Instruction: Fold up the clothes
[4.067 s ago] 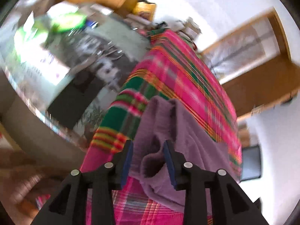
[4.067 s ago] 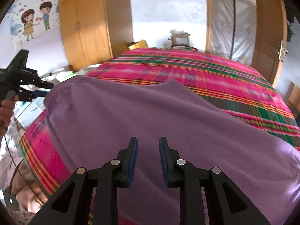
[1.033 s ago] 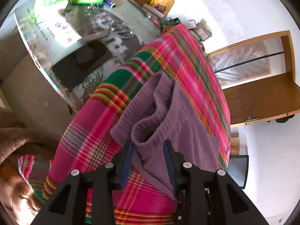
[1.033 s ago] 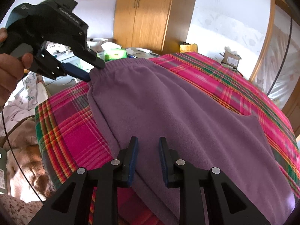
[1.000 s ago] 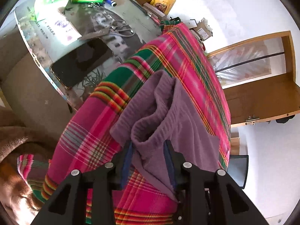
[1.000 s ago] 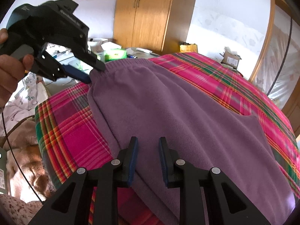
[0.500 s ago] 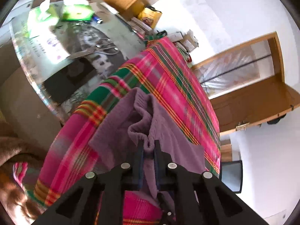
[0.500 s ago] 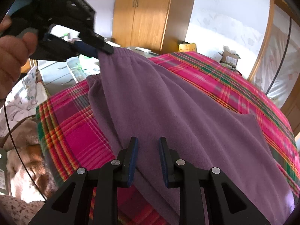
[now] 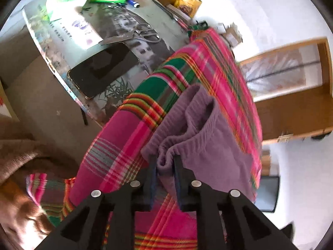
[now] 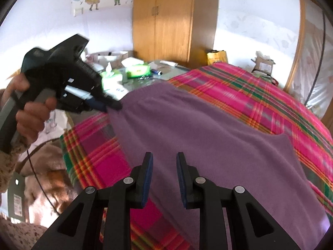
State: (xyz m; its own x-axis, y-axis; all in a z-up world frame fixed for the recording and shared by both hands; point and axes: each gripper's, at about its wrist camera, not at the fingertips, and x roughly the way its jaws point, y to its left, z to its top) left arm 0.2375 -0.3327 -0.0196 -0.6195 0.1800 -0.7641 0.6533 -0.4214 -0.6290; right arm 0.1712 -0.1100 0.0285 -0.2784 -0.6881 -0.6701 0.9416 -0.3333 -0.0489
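Now our left tool (image 9: 164, 169) pinches the trousers' (image 10: 208, 133) waistband at the bed's (image 10: 260, 91) left edge, while our right tool (image 10: 162, 177) hovers spread above their near hem.

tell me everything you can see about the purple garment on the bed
The purple garment looks like soft fleece with a gathered elastic waistband, probably trousers. It lies spread across the pink, green and orange plaid bedspread, one edge hanging towards the camera. The left gripper has the bunched waistband between its pads, its jaws having just been opening a little. The right gripper hovers open above the fabric, not touching it.
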